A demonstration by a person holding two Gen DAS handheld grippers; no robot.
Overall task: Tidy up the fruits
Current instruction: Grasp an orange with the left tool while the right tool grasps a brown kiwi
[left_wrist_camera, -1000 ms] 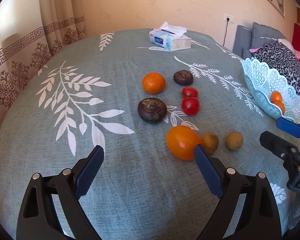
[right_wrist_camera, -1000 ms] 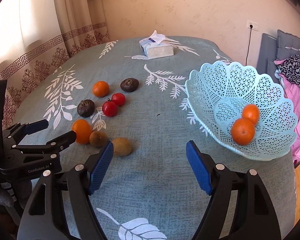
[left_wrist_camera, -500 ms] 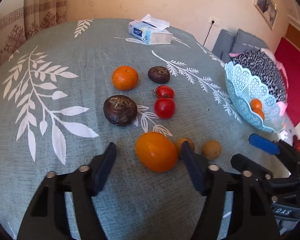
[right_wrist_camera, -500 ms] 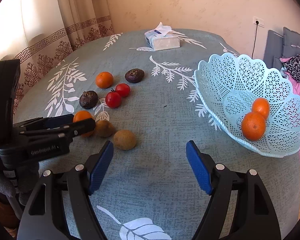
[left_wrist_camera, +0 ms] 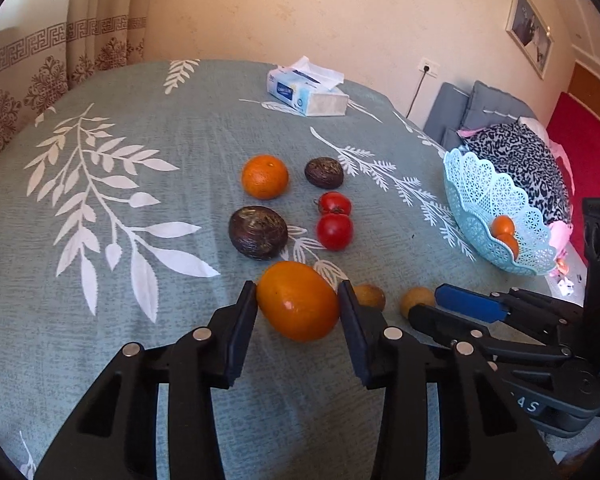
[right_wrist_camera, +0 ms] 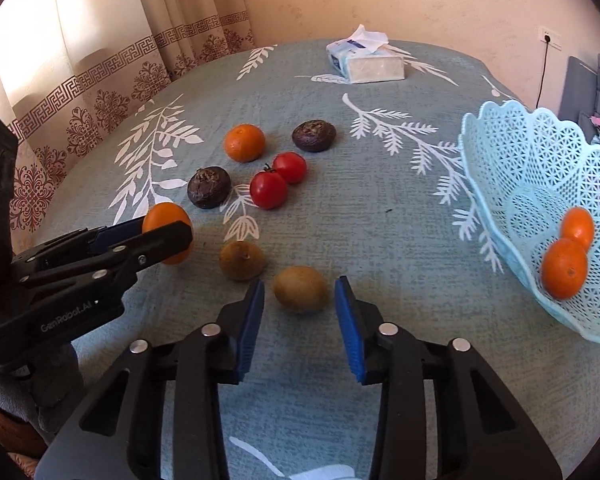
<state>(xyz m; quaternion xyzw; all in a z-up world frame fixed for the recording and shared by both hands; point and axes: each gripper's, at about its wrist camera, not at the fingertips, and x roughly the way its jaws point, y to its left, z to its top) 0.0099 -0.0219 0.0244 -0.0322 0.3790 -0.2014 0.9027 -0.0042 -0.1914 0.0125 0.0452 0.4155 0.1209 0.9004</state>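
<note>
My left gripper (left_wrist_camera: 298, 304) is shut on a large orange (left_wrist_camera: 298, 300) that rests on the grey-green tablecloth; it also shows in the right wrist view (right_wrist_camera: 166, 220). My right gripper (right_wrist_camera: 299, 300) is open around a brown kiwi (right_wrist_camera: 300, 288), with a gap on each side. A second kiwi (right_wrist_camera: 242, 260) lies just left of it. Farther back lie two tomatoes (right_wrist_camera: 268, 189), a mandarin (right_wrist_camera: 244, 143) and two dark passion fruits (right_wrist_camera: 209, 187). A light blue lace basket (right_wrist_camera: 540, 168) at the right holds two oranges (right_wrist_camera: 564, 268).
A tissue pack (right_wrist_camera: 364, 62) lies at the far side of the table. Curtains (right_wrist_camera: 100, 40) hang at the left. A grey sofa with leopard-print fabric (left_wrist_camera: 520, 156) stands beyond the basket. The left gripper body (right_wrist_camera: 60, 280) is close beside my right gripper.
Both grippers moved forward and down and closed in. The left jaws went from wide open to shut on the large orange. The right jaws narrowed around the kiwi.
</note>
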